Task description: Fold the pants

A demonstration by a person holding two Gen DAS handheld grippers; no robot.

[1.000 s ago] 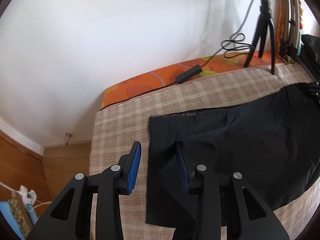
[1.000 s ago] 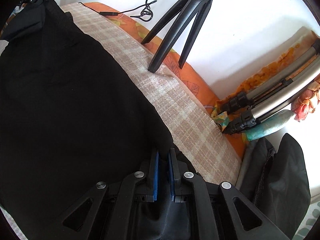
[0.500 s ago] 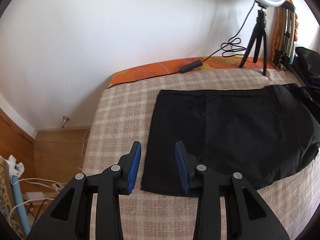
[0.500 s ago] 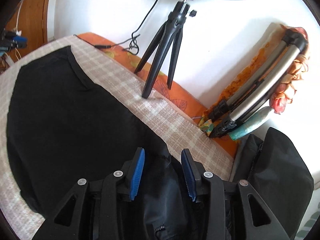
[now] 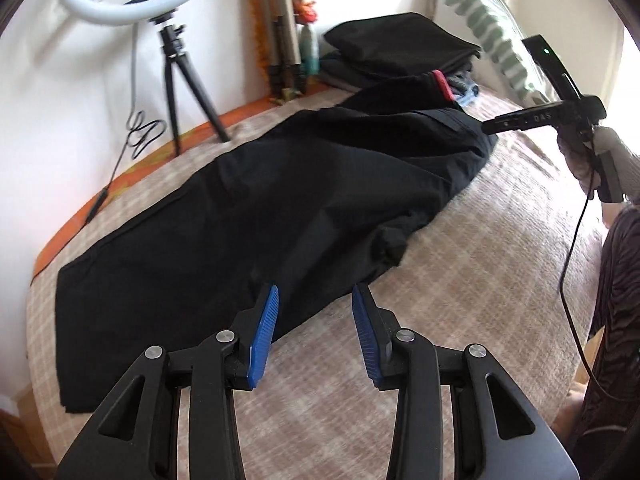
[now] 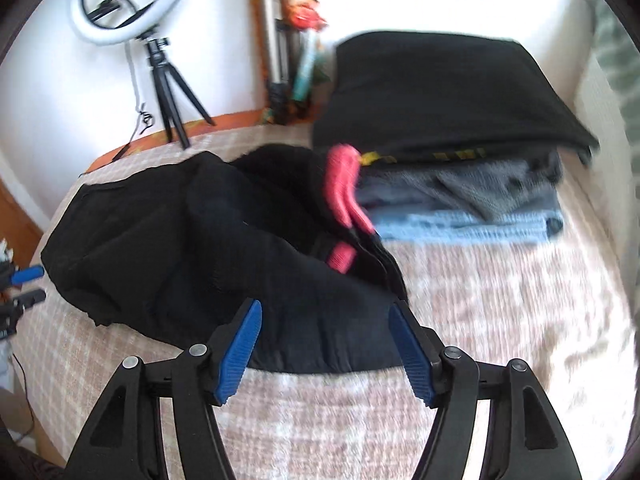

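Black pants (image 5: 260, 200) lie lengthwise on the checked beige bedspread (image 5: 480, 280), leg ends at the left, rumpled waist at the right. My left gripper (image 5: 315, 288) hovers over the near edge of the legs. Its jaws are parted and easing wider, with nothing pinched between them. In the right wrist view the bunched waist (image 6: 180, 240) with its pink band (image 6: 340, 196) lies just beyond my right gripper (image 6: 325, 306). Those jaws are opening, and the pads are clear of the fabric. A person's gloved hand (image 5: 612, 160) holds the right gripper past the waist end.
A ring light on a black tripod (image 5: 172, 80) stands at the bed's far edge, with its cable trailing along the orange sheet. A stack of folded clothes (image 6: 440, 140) sits behind the waist. A striped green pillow (image 5: 480, 12) and a folded tripod lean against the wall.
My right gripper has let go of the pants, opened wide and drawn back from the waist. My left gripper has swung round from the leg ends and now looks along the pants.
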